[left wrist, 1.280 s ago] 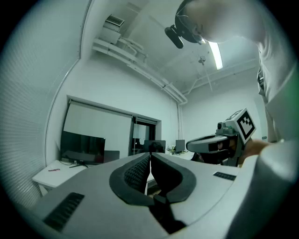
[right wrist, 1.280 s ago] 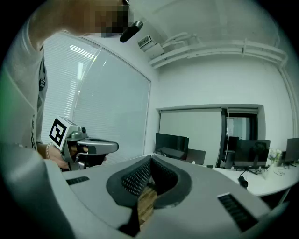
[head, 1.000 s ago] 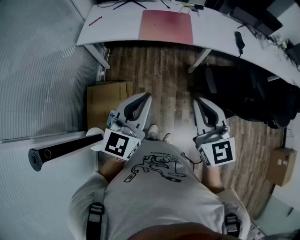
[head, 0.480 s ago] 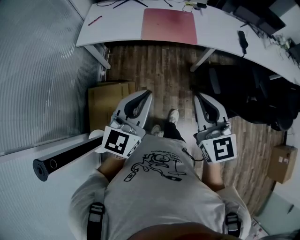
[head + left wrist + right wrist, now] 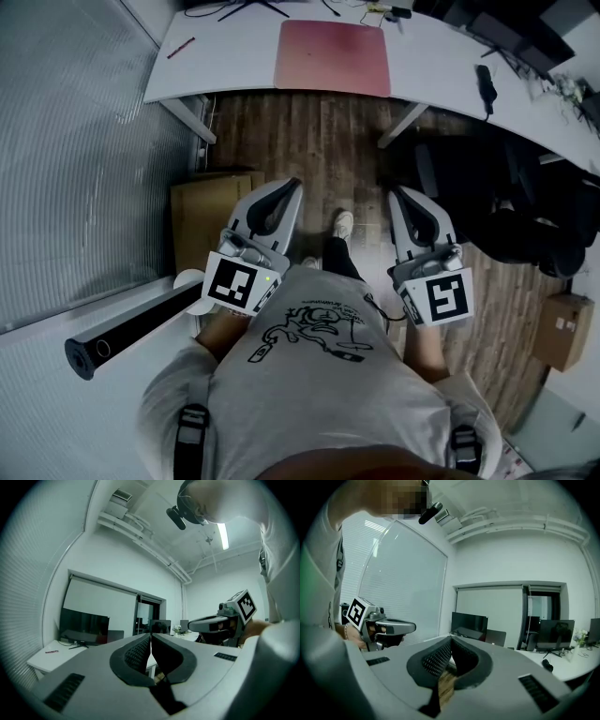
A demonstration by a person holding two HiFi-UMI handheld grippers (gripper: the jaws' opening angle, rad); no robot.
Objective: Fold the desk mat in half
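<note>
Here, both claws are closed and empty, well short of the desk mat.
The left claw (image 5: 284, 192) has its jaws pressed together with nothing between the pads. The right claw (image 5: 399, 199) likewise has its jaws meeting at the tips and grips nothing. Both point towards 12 o'clock, side by side above the wooden floor (image 5: 319, 141), touching no object. The red desk mat (image 5: 333, 56) lies flat and unfolded on the white tabletop (image 5: 230, 58) at 12 o'clock in the head view, well apart from both claws. A cardboard box (image 5: 204, 214) stands at 9 o'clock of the left claw.
</note>
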